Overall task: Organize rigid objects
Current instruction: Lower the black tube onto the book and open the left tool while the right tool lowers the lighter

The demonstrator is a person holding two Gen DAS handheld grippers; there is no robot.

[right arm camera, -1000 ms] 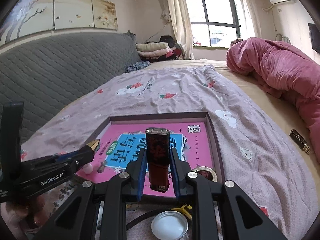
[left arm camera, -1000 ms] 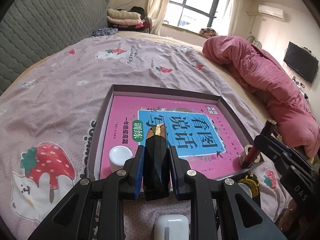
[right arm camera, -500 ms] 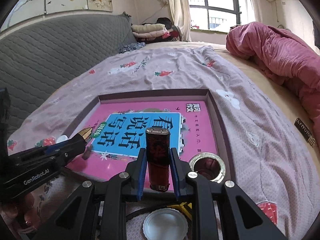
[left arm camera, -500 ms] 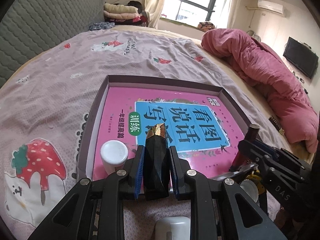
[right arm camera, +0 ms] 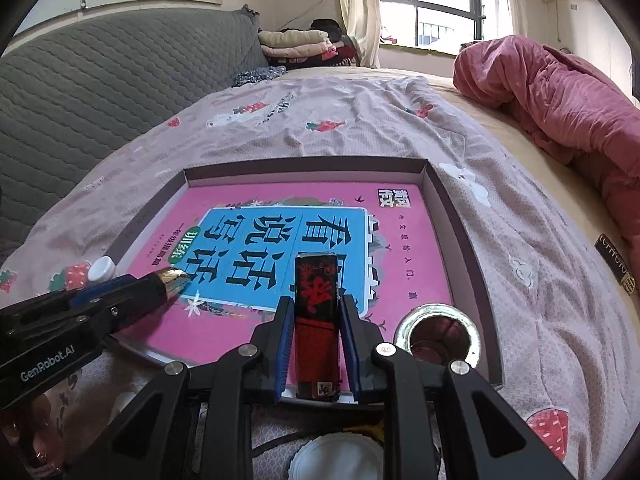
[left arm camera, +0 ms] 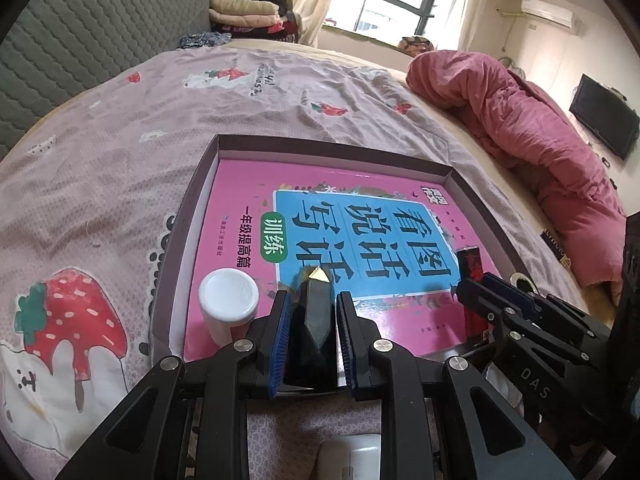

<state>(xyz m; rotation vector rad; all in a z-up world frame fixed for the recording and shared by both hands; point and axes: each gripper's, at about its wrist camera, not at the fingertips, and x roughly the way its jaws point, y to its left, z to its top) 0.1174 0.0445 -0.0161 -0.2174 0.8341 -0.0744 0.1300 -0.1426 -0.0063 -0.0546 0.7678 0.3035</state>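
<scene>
Grippers hover side by side over the near edge of a shallow dark-walled tray [left arm camera: 472, 196] that sits on a strawberry-print bedspread [left arm camera: 120, 152]. Left gripper [left arm camera: 313, 320] is clamped on a faceted black object with a gold tip [left arm camera: 314, 316] — its blue pads press both flanks, and the gold tip points out over the pink book [left arm camera: 240, 200] lying flat in the tray. Right gripper [right arm camera: 316, 336] is clamped on a dark red rectangular case with a red pattern [right arm camera: 316, 300], held upright between the pads above the book's near edge; whether its lower end touches the tray I cannot tell.

Inside the tray, a white capped bottle [left arm camera: 228, 300] stands at the near left corner, just beside the left gripper, and a round metal-rimmed tin [right arm camera: 438, 334] sits in the near right corner — close to the right gripper's outer finger. A crumpled pink quilt [right arm camera: 560, 92] lies well apart on the far right of the bed, with a grey quilted headboard [right arm camera: 100, 80] to the left. A white lid [right arm camera: 336, 458] lies on the bedspread below the right gripper.
</scene>
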